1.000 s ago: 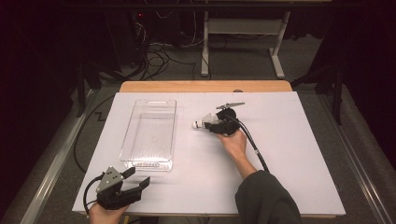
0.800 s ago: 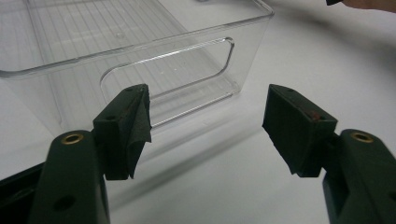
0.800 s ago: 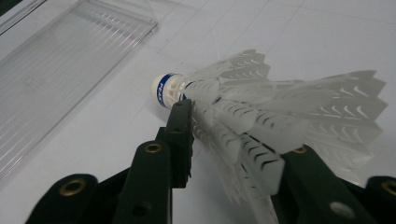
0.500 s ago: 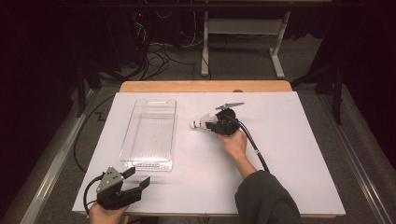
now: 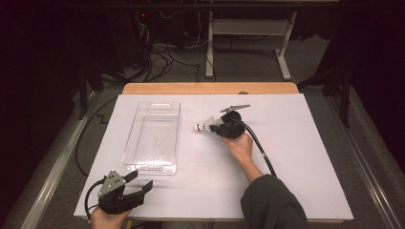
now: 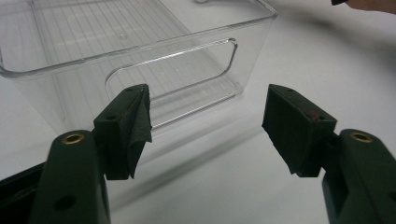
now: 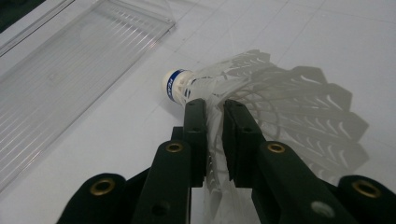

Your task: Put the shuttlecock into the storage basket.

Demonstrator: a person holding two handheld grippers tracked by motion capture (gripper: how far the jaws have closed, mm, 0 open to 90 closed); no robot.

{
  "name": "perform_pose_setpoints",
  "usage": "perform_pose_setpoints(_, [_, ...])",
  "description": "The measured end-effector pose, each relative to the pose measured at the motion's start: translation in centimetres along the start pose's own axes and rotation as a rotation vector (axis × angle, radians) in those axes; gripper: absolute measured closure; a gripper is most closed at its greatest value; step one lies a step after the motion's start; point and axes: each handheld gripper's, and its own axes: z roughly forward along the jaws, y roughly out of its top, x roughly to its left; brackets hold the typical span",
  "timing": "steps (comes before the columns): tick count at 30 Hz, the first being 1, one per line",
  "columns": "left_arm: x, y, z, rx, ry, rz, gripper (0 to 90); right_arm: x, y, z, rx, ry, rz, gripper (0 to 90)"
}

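Note:
A white shuttlecock (image 7: 196,88) with a blue band on its cork is pinched by its feather skirt in my right gripper (image 7: 214,109), which is shut on it. In the high view the shuttlecock (image 5: 204,127) points left from the right gripper (image 5: 216,128), just right of a clear plastic bin (image 5: 154,138). My left gripper (image 5: 138,183) rests near the table's front left corner, jaws open and holding nothing. Its own view has the left gripper (image 6: 205,123) facing the bin's near end wall (image 6: 168,70) with its handle cut-out.
A white sheet (image 5: 296,157) covers the wooden table (image 5: 210,88). A black cable (image 5: 260,148) trails from the right gripper along the person's forearm. Beyond the table are a dark floor with cables (image 5: 162,57) and a metal stand (image 5: 248,28).
The right gripper has shifted slightly left with the shuttlecock, closer to the bin. The left gripper has stayed in place.

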Motion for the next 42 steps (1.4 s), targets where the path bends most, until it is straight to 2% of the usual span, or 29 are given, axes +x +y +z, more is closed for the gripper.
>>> perform_pose_setpoints(3, [0.0,0.0,0.0,0.0,0.0,-0.001,33.1,0.0,0.0,0.0,0.002,0.003,0.002,81.7])
perform_pose_setpoints(4, [0.0,0.0,0.0,0.0,0.0,-0.001,33.1,0.0,0.0,-0.1,0.001,0.004,0.001,87.1])
perform_pose_setpoints(21, [0.0,0.0,-0.1,-0.004,-0.001,-0.002,33.1,0.0,0.1,-0.7,-0.011,0.02,-0.001,89.0])
perform_pose_setpoints(42, [0.0,-0.1,-0.1,-0.003,-0.001,-0.001,33.1,0.9,0.5,-3.0,-0.047,0.049,-0.028,89.3])
